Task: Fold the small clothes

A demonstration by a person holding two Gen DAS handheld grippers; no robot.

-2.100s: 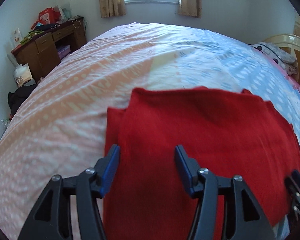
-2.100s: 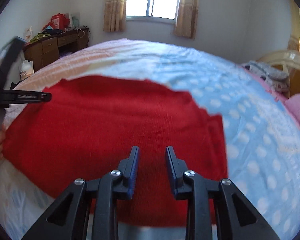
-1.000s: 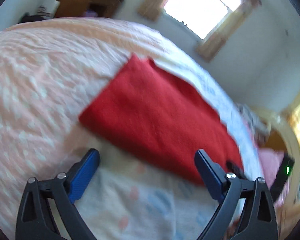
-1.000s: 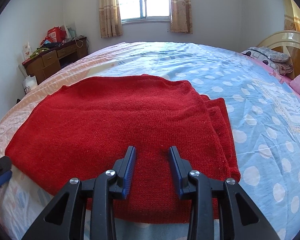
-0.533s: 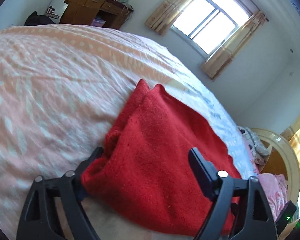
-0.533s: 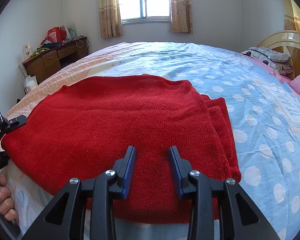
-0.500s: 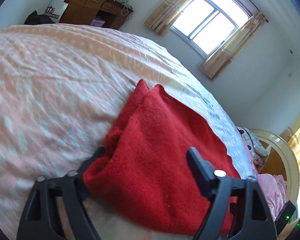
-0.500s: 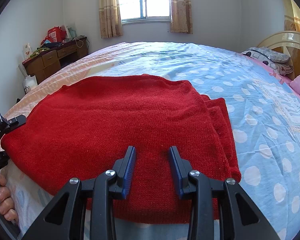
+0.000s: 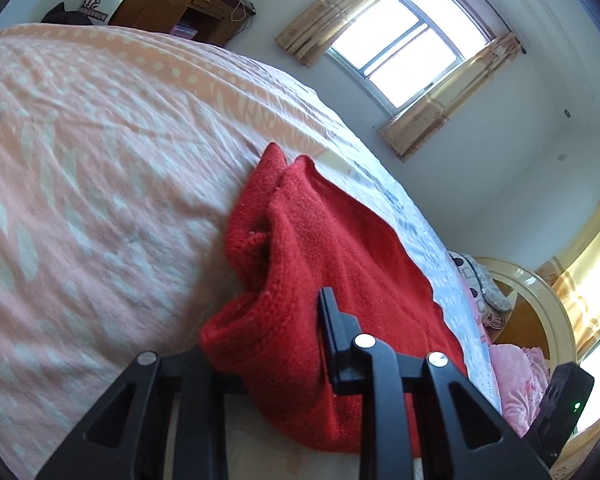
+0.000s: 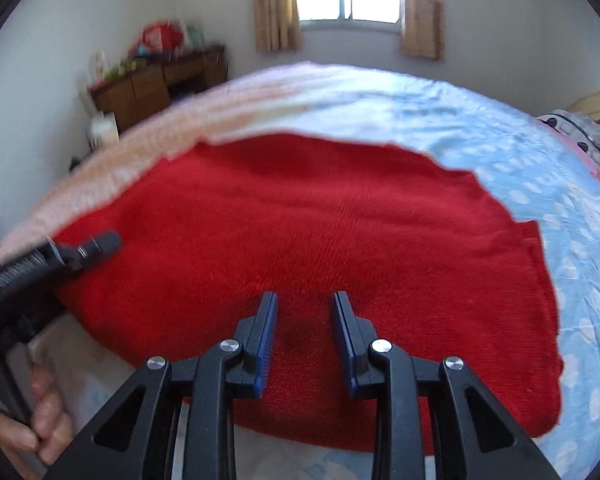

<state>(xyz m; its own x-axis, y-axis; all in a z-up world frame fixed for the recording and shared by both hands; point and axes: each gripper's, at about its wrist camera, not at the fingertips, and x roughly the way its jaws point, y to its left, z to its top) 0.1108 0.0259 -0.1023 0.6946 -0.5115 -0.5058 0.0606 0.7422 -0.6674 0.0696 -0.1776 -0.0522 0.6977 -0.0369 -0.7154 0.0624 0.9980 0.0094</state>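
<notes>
Since half a second back, left tool had closed in on the red sweater, its near-left corner bunched and pinched between the jaws. Sweater lay folded on the bed. Right tool hovered over the near edge, jaws slightly parted, gripping nothing; view blurred.

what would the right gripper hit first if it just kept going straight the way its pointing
Most likely the red sweater: the right gripper is open and aimed low across its near edge, so the fingers should meet the knit before the bed sheet beyond. Depth is uncertain.
</notes>
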